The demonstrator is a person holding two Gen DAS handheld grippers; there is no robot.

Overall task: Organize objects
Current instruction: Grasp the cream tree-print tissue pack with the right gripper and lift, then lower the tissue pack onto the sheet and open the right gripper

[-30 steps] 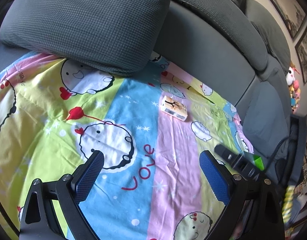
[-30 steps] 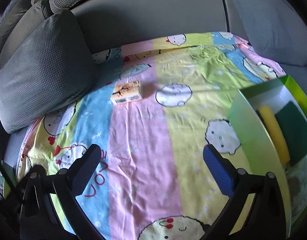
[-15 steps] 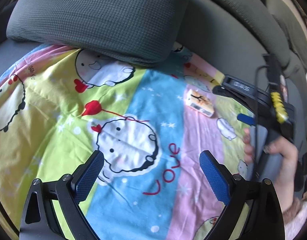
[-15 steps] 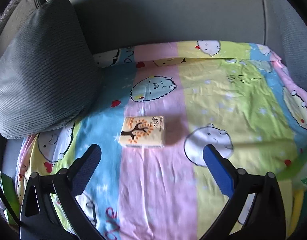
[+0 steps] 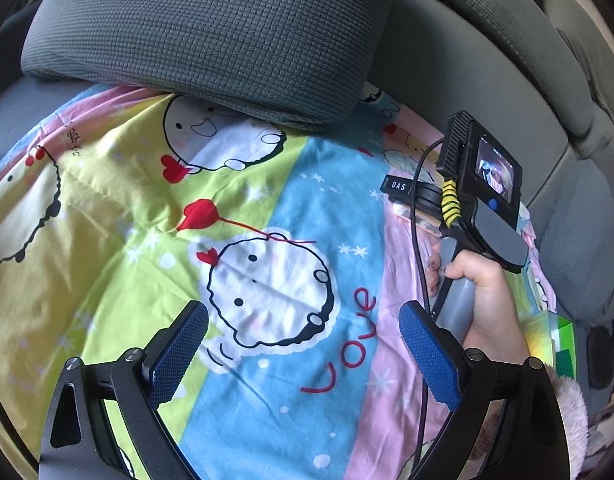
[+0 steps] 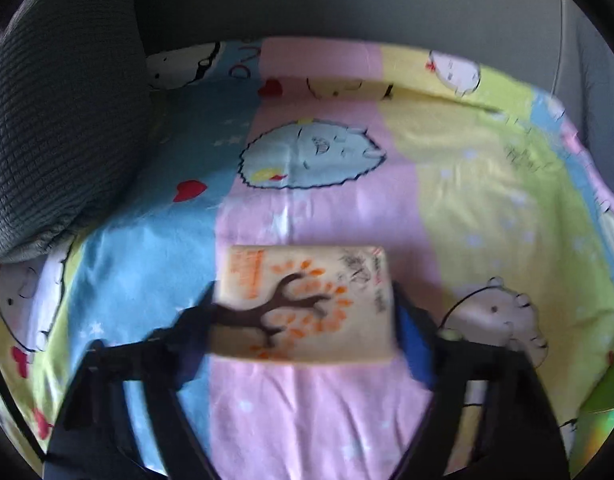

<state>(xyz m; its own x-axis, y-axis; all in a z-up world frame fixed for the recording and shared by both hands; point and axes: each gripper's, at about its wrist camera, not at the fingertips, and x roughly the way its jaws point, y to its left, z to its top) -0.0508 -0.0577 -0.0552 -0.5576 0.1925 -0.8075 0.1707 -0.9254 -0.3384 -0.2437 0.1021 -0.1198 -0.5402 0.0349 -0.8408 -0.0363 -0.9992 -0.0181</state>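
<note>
A tissue pack (image 6: 303, 304) with an orange tree print lies on the pink stripe of the cartoon blanket (image 6: 487, 208). My right gripper (image 6: 303, 332) has a finger on each side of the pack, close against it; the view is blurred, so a firm grip is unclear. In the left wrist view the right gripper's body (image 5: 479, 196) and the hand holding it hide the pack. My left gripper (image 5: 303, 352) is open and empty, hovering over the blanket (image 5: 107, 240) near the "love" print.
A grey cushion (image 5: 211, 36) rests on the blanket's far edge against the sofa back (image 5: 487, 52). It also shows at left in the right wrist view (image 6: 55, 120). A green box (image 5: 555, 340) stands at the right edge of the blanket.
My right gripper has moved forward to the tissue pack, and its fingers have narrowed to the pack's sides. My left gripper has drifted left and forward, staying open.
</note>
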